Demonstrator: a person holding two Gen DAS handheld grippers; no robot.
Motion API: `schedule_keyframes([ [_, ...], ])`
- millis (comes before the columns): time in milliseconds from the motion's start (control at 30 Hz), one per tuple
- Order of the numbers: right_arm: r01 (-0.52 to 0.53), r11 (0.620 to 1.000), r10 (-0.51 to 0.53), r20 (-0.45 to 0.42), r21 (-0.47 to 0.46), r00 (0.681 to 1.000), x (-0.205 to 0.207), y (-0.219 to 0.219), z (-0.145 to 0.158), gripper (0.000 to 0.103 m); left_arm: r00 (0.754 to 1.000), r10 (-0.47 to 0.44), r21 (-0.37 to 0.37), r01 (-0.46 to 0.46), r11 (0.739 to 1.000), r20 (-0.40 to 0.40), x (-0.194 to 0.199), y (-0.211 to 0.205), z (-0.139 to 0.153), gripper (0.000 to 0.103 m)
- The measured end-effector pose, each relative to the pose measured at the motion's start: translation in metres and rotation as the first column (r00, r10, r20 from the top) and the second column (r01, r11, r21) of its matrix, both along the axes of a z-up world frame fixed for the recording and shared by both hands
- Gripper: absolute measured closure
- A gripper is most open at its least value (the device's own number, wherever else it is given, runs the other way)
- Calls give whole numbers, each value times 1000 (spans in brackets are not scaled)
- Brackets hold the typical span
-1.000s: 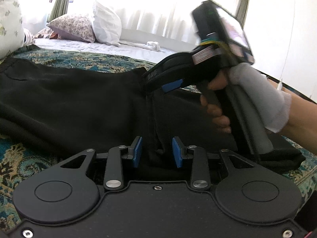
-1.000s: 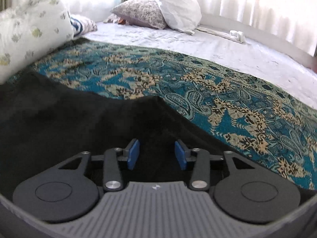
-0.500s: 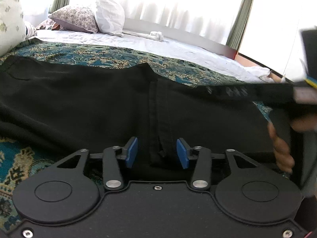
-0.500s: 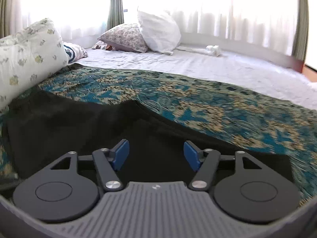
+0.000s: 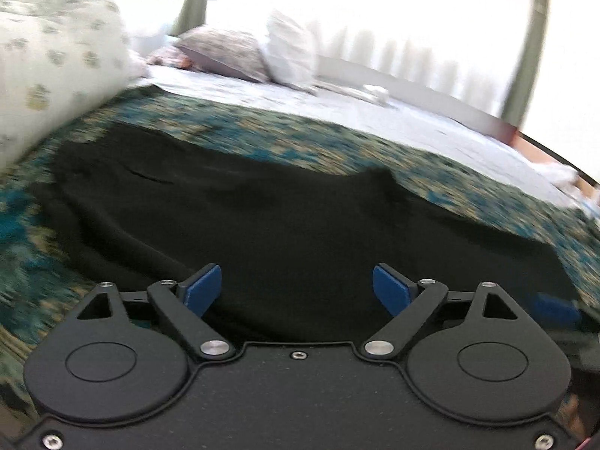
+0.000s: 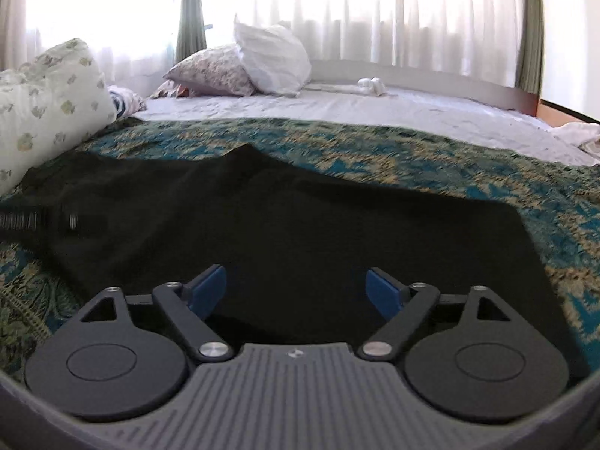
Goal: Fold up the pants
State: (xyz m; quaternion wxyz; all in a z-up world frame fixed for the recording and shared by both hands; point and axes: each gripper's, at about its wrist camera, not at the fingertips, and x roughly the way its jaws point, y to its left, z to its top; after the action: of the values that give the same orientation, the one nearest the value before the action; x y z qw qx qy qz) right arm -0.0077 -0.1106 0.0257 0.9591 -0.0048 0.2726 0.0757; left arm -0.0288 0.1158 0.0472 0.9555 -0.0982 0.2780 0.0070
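Pants (image 5: 285,217): black, lay spread flat on the patterned bedspread, long side running left to right across both views; in the right wrist view (image 6: 300,225) the right end showed a straight, squared edge
Surface detail: a short slit-like crease showed on the upper left part of the pants in the left wrist view; whether it was a pocket could not be told
Left gripper (image 5: 296,290): jaws stood wide apart, holding nothing, poised above the near edge of the pants; blue pads (image 5: 202,290) faced each other across dark cloth
Right gripper (image 6: 296,292): jaws likewise wide apart and empty, over the near part of the pants; blue pads (image 6: 382,294) clear of the fabric as far as could be seen
Other tool in view: a dark ribbed part lay at the left edge of the right wrist view over the pants' left end; a blue pad showed at the far right of the left wrist view
Bedspread (image 6: 412,157): teal and gold paisley pattern, under and around the pants
Bed sheet (image 6: 337,108): white, beyond the bedspread
Pillows: a cream floral pillow (image 6: 48,93) at left, touching the bedspread's edge; a mauve floral pillow (image 6: 213,71) and a white pillow (image 6: 273,60) leaning together at the far side
Curtains (image 6: 412,15): white, sheer, brightly backlit behind the bed
Picture quality: left wrist view blurred
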Motion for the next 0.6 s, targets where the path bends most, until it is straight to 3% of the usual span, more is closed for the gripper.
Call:
schedule_keyframes([
  [233, 2, 999, -4, -49, -33, 999, 9, 30, -11, 11, 988, 151, -2, -151, 988, 1, 13, 50, 2, 11],
  [433, -3, 999, 2, -20, -54, 1000, 8, 41, -16, 11, 963, 267, -47, -268, 962, -23, 23, 89, -6, 11],
  [600, 3, 999, -4, -12, -41, 1000, 7, 39, -18, 10, 955, 298, -47, -297, 954, -1, 31, 105, -8, 10],
])
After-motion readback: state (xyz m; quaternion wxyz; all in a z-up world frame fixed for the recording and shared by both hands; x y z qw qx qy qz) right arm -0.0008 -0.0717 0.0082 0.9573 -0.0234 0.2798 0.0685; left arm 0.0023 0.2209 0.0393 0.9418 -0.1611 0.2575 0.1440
